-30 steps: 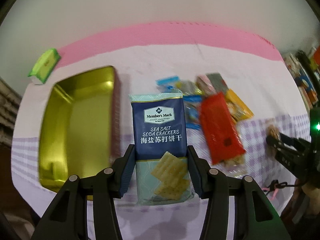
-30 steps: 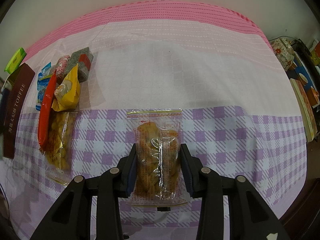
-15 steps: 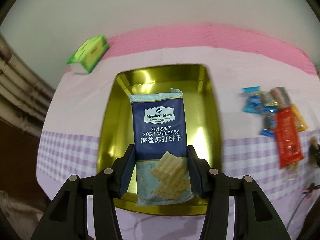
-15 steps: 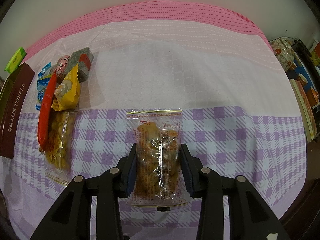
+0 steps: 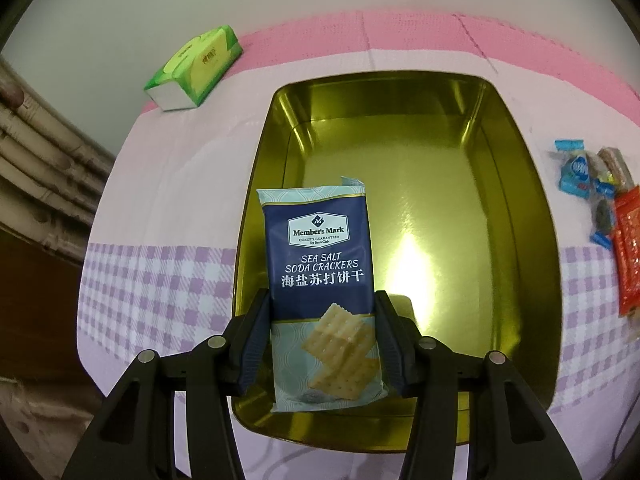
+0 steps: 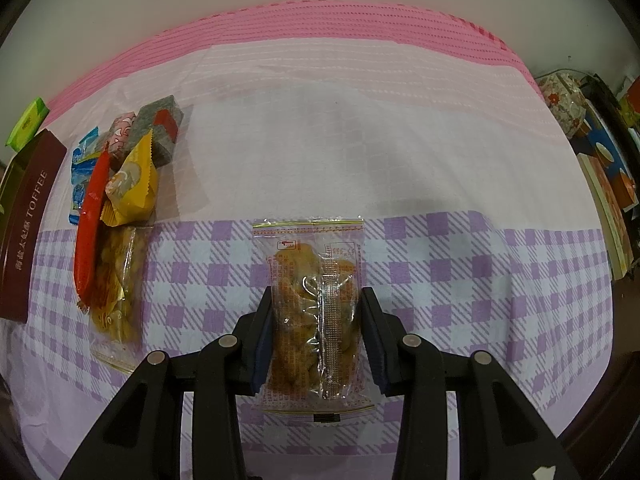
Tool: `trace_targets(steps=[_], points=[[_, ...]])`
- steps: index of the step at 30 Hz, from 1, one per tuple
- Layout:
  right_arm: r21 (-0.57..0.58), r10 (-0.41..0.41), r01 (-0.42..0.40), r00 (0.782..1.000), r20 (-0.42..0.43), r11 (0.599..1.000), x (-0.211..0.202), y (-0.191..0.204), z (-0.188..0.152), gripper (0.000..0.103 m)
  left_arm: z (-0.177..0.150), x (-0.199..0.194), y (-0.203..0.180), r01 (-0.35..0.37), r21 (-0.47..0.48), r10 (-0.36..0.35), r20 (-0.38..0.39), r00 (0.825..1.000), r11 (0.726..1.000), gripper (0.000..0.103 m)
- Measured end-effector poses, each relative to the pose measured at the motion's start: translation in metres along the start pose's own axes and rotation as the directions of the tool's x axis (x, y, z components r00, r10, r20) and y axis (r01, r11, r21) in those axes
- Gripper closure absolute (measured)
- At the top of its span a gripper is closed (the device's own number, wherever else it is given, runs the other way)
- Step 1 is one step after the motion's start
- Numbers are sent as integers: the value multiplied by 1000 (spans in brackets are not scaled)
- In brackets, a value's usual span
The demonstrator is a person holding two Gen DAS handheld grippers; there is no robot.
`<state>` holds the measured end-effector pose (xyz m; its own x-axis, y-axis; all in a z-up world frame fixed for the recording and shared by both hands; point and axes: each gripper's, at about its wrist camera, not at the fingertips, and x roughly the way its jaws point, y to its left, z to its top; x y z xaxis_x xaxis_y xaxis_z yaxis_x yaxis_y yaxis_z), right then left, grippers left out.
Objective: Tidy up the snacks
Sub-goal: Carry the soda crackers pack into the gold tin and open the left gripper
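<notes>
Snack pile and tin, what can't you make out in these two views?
- Snack pile, left wrist view: cut off by the right edge, blurred.
- Pile labels, right wrist view: too small, packets overlap.
- Tin front floor: hidden behind the crackers.
- Tin's inside, right wrist view: only its wall shows.

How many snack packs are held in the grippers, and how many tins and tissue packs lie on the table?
Held snack packs: 2, a cracker pack and a clear snack bag
Gold tin: 1
Green tissue pack: 1
Total: 4
</notes>
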<state>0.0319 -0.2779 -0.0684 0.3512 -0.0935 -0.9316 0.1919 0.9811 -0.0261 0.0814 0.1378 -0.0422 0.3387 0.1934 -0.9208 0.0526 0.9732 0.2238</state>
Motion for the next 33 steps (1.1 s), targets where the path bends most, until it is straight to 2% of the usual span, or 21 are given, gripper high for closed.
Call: trace_targets(steps=[5,16,28,33], points=[[-3,2,-2,1000,-13,1000,1,-1,1,66,-2,6,0,-15,19,15,-5,1000,1000,52],[-1,-1,1,1000,-25,1000,2,-1,4,66,-10,22,-2,3,21,-3,-41,999,1000,52],[5,-17,17,1000,-10,1000,0,0,1,68,-12,19,-5,-15,39,15,-7,1000,999,52],[22,-29,29,1000,3,999,-3,1,-6,68,-12,9,-7,-8,39,6,30,1000,999,52]])
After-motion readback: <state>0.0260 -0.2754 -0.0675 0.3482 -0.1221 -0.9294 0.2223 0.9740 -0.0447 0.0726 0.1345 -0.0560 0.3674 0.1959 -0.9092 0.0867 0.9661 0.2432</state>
